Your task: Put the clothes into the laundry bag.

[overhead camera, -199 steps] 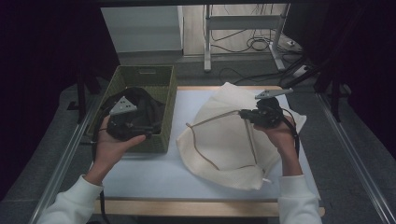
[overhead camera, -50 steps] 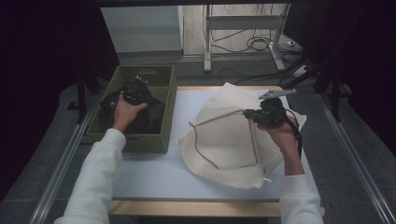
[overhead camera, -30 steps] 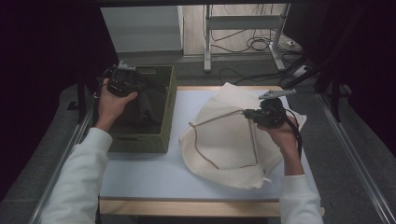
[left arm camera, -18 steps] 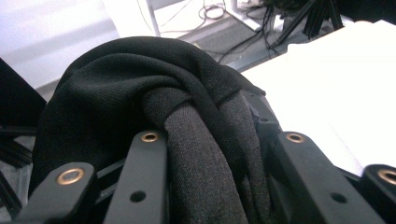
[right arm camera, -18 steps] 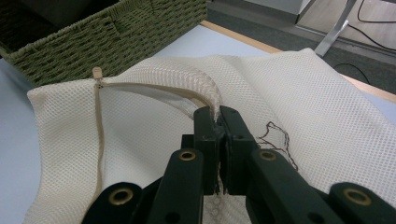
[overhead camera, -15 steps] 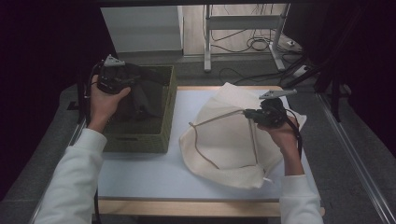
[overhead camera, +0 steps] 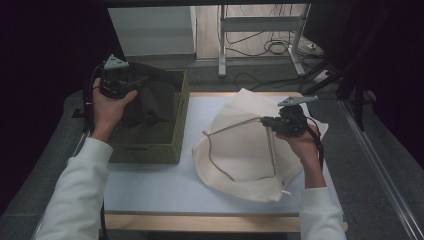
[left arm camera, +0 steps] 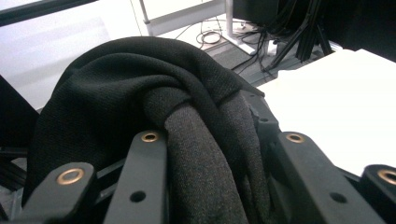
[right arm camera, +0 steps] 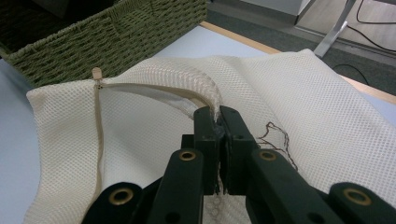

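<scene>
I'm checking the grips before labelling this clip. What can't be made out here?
- Left gripper fingers: buried under the dark garment in the left gripper view.
- Basket contents: hidden by the garment and the hand in the high view.
- Mesh bag inside: mouth barely parted where the right gripper pinches its edge.
</scene>
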### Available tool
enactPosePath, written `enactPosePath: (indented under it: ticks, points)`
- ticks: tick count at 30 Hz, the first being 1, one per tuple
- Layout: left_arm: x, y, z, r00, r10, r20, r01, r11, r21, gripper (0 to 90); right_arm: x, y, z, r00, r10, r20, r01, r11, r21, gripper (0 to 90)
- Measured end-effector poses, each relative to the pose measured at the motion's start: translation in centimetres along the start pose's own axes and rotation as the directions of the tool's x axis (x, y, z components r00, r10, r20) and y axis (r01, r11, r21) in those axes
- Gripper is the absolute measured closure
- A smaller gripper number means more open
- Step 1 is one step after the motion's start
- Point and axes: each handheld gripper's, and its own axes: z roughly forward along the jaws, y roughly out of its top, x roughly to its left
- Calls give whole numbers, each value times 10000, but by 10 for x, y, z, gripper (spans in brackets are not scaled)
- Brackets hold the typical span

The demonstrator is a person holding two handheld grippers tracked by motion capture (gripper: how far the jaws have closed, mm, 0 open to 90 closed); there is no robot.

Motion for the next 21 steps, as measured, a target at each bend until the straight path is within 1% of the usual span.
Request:
enactPosePath:
  ticks: [1, 2, 5, 7, 8, 14, 15, 17, 21]
  points:
    - [0, 0, 0, 10000, 0, 0, 0, 10000, 0, 670, 0, 0, 0, 10000, 0, 0, 0, 10000, 0, 862]
    - [0, 1, -3, 10000, 23, 5, -23, 9999, -122, 670, 0, 0, 0, 10000, -3, 6, 3, 10000, -1, 862]
    - [0, 3, -8, 10000, 13, 54, -12, 9997, -262, 670, 0, 0, 0, 10000, -4, 10, 4, 10000, 4, 862]
    - [-1, 4, -9, 10000, -33, 75, 35, 9996, -297, 669, 0, 0, 0, 10000, -2, 18, 2, 10000, 4, 862]
    - [-1, 5, -11, 10000, 19, 89, -17, 9995, -327, 669, 0, 0, 0, 10000, 1, 21, -1, 10000, 2, 862]
    - [-5, 11, -23, 9998, -3, 205, 17, 9978, -667, 669, 1, 0, 1, 10000, -14, 42, 14, 10000, 2, 862]
    - [-5, 11, -23, 9998, -3, 205, 17, 9978, -667, 669, 1, 0, 1, 10000, -14, 42, 14, 10000, 2, 862]
    - [-8, 14, -29, 9996, 71, 267, -49, 9965, -836, 669, 1, 0, 1, 10000, 21, 37, -21, 10000, 15, 862]
    - [-11, 18, -34, 9993, 134, 340, -101, 9954, -954, 669, 1, 0, 1, 10000, -9, 36, 9, 10000, 37, 862]
